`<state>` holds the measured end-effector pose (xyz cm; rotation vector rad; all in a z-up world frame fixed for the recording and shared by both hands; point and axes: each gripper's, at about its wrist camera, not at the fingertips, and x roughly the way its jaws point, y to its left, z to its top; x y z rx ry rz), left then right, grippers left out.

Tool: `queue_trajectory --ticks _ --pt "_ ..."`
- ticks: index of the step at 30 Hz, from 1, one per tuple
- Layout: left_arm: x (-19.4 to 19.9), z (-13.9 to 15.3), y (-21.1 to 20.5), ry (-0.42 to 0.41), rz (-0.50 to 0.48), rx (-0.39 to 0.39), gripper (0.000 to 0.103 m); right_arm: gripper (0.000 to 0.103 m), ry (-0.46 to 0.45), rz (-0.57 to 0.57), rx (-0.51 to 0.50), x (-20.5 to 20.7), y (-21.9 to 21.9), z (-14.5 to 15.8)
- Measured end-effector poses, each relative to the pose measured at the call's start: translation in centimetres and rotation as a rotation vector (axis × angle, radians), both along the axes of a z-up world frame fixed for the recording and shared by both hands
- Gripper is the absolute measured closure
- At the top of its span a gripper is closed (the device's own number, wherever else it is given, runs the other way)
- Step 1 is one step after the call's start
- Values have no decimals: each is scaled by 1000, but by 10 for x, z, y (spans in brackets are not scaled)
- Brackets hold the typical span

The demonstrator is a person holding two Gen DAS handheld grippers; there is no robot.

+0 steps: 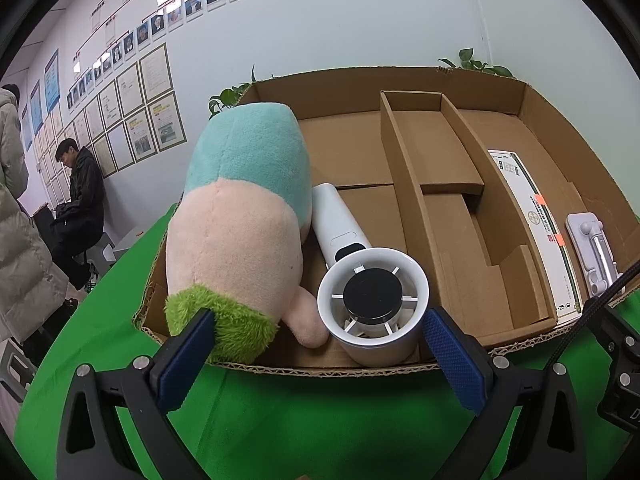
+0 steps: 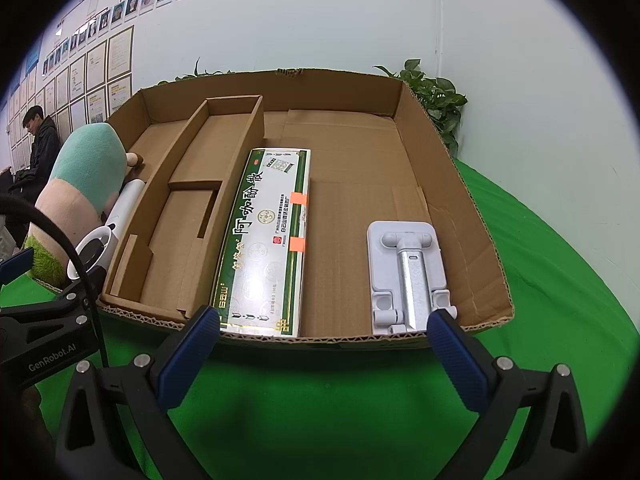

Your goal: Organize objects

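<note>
One shallow corrugated cardboard tray (image 2: 472, 216) sits on green cloth (image 2: 320, 392), split by one folded cardboard divider (image 2: 188, 216). It holds four things: one fuzzy plush toy (image 1: 240, 216) and one smooth white handheld fan (image 1: 372, 300) in the left section, one long glossy printed box (image 2: 268, 240) and one white plastic folding stand (image 2: 408, 268) in the right. The left gripper (image 1: 316, 344) and the right gripper (image 2: 324, 344) both hover at the near rim, jaws wide and empty.

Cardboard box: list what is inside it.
In the box: plush toy, handheld fan, cardboard divider, green-and-white carton, white folding stand. Whatever lies under the toy is hidden.
</note>
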<state>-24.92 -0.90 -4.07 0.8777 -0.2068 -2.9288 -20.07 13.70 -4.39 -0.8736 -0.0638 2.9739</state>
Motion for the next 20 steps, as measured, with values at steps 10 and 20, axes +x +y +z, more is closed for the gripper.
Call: queue_trajectory --ticks 10,20 --pt "0 0 0 0 0 1 0 0 0 0 0 0 0 0" --pt "1 0 -1 7 -4 14 0 0 0 0 0 0 0 0"
